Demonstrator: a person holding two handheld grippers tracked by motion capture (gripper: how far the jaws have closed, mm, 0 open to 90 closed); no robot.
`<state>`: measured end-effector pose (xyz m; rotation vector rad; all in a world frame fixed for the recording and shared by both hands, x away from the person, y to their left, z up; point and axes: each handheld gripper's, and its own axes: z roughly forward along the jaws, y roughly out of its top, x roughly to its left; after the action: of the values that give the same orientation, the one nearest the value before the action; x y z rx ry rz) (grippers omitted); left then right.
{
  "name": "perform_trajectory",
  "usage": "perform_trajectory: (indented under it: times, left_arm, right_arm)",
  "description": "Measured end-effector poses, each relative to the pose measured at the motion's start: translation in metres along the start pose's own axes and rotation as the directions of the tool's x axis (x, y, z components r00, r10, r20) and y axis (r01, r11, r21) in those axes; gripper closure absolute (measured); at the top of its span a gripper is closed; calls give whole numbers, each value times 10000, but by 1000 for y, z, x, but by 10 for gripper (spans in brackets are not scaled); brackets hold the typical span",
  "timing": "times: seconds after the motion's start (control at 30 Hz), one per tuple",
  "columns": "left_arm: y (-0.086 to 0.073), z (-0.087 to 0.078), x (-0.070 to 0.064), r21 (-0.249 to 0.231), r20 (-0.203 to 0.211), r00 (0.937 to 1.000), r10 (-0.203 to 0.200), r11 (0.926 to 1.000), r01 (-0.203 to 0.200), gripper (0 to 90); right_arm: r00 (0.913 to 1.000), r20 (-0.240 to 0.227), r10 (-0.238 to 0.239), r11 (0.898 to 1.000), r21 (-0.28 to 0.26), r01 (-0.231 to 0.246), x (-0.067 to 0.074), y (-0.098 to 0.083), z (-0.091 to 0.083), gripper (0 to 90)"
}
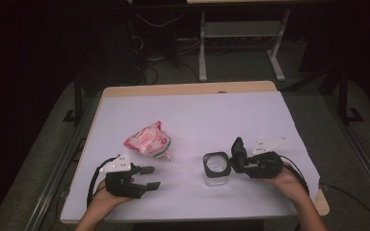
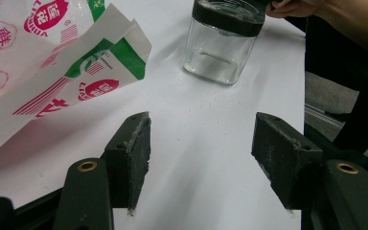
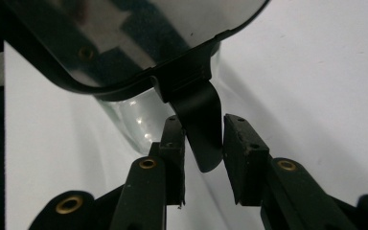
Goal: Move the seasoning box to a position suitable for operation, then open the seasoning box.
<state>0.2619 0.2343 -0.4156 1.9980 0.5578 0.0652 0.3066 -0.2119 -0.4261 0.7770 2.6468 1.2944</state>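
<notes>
A square glass jar (image 1: 217,168) with a black-rimmed lid stands on the white table (image 1: 197,103), right of centre. My right gripper (image 1: 233,160) reaches it from the right. In the right gripper view the jaws (image 3: 203,139) are shut on the lid's black latch tab (image 3: 199,115), with both pads against it, below the lid (image 3: 124,38). A pink and white printed bag (image 1: 148,140) lies to the left. My left gripper (image 1: 150,177) rests low in front of the bag, open with nothing between its jaws (image 2: 201,139). Ahead of it are the bag's corner (image 2: 100,62) and the jar (image 2: 220,43).
The table's near edge is just below both hands. A wooden strip (image 1: 188,89) runs along the far edge. Behind the table, on the dark floor, stand a white desk frame (image 1: 241,43) and cables. White surface lies open between bag and jar.
</notes>
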Motion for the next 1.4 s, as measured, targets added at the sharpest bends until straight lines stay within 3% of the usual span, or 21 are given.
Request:
perform_trajectory:
  times: [0.27,0.57,0.93,1.4]
  left_arm:
    - [0,0,1,5,-28,10000,-29,10000,29,381]
    - [0,-5,6,-11,-192,9996,-216,9998,216,385]
    - [-2,-20,14,243,-1161,9932,-37,9997,65,373]
    - [2,-44,22,114,-2015,9795,-1,9999,24,361]
  right_arm:
    - [9997,193,154,9996,-243,-149,-8,2,0,712]
    - [9982,120,591,9974,-427,-585,-7,-7,-19,589]
    - [9916,508,1189,9908,-706,-1152,-15,-21,-42,489]
    - [9826,681,1728,9837,-628,-1686,-16,-25,-45,375]
